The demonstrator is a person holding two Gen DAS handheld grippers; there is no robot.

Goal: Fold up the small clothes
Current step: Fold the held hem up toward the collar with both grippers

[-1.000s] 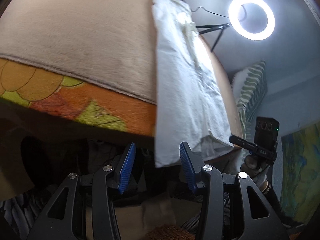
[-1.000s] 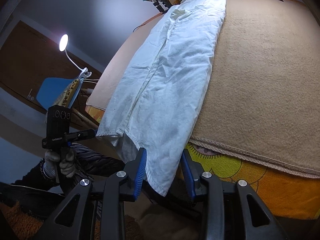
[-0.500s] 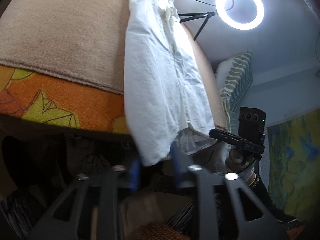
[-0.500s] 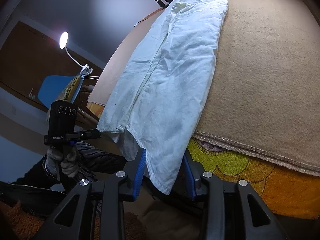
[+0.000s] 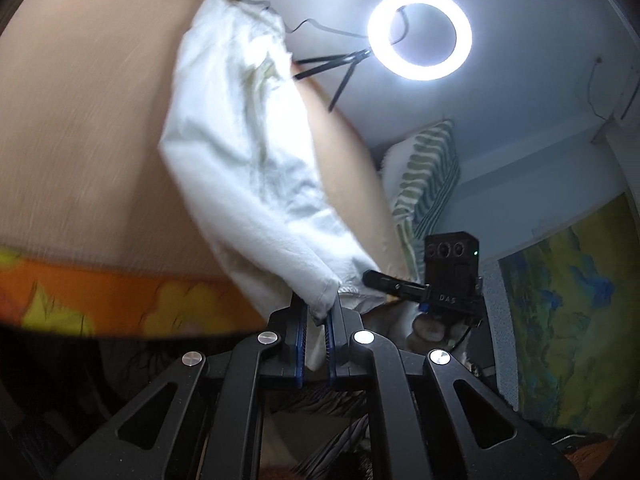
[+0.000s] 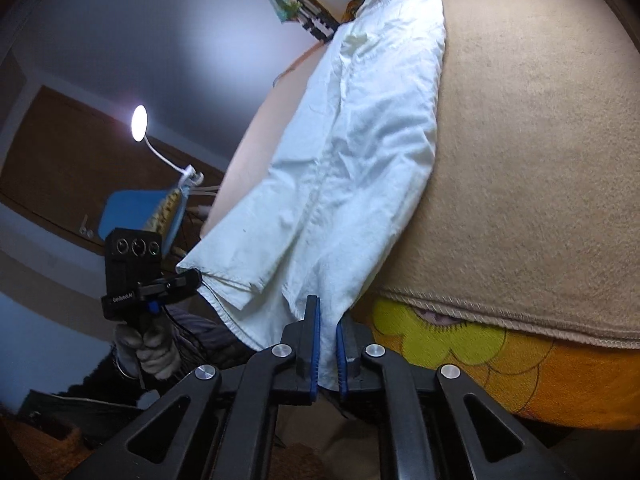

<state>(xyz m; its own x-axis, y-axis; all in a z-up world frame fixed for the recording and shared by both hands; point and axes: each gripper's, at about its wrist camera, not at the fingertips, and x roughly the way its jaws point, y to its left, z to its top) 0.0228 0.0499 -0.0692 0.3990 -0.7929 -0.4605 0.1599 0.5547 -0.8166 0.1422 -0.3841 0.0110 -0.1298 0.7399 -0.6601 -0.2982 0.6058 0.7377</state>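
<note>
My left gripper has its blue pads pinched narrow on one hanging hem corner of the white garment, and my right gripper is clamped the same way on the other hem corner of the white garment. Each gripper shows in the other's camera, level with it at the near edge. The garment lies stretched along the beige blanket, its long axis running straight away from me: hem at the bed's near edge, hanging a little past the blanket's border over the orange flowered sheet, top end far off near the ring light. So everything that matters lies forward of both grippers, and neither is nearer than the other; I judge the fold calls for carrying both corners together along that axis toward the far end. The left view is blurred, so finer creases there I can't read.
</note>
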